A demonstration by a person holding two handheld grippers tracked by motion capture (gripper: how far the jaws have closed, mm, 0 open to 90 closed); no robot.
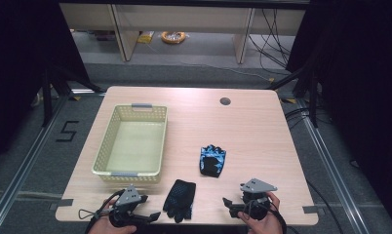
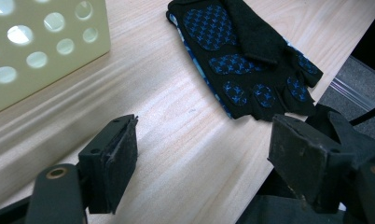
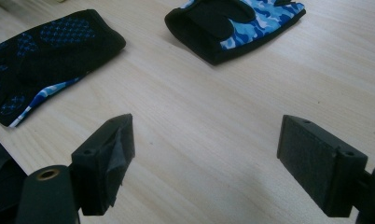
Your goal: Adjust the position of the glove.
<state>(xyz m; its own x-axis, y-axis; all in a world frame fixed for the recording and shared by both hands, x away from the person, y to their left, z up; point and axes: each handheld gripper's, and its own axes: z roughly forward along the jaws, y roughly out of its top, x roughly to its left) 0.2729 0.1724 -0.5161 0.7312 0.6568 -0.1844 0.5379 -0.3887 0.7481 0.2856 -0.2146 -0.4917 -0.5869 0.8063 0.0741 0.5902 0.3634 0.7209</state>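
Table edge runs close: our left gripper and right gripper, both wide open and empty, could nudge the palm-up glove at 6 o'clock overboard.

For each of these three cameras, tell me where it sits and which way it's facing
High view: above the near edge, facing forward and down on the pale wooden table; both hands show.
Left gripper view: rides the left hand-held gripper, facing the black fingerless glove with blue grip dots; own jaws show.
Right gripper view: rides the right hand-held gripper, facing the blue camouflage fingerless glove; own jaws show.
Shared: the gripper views both see the black glove.
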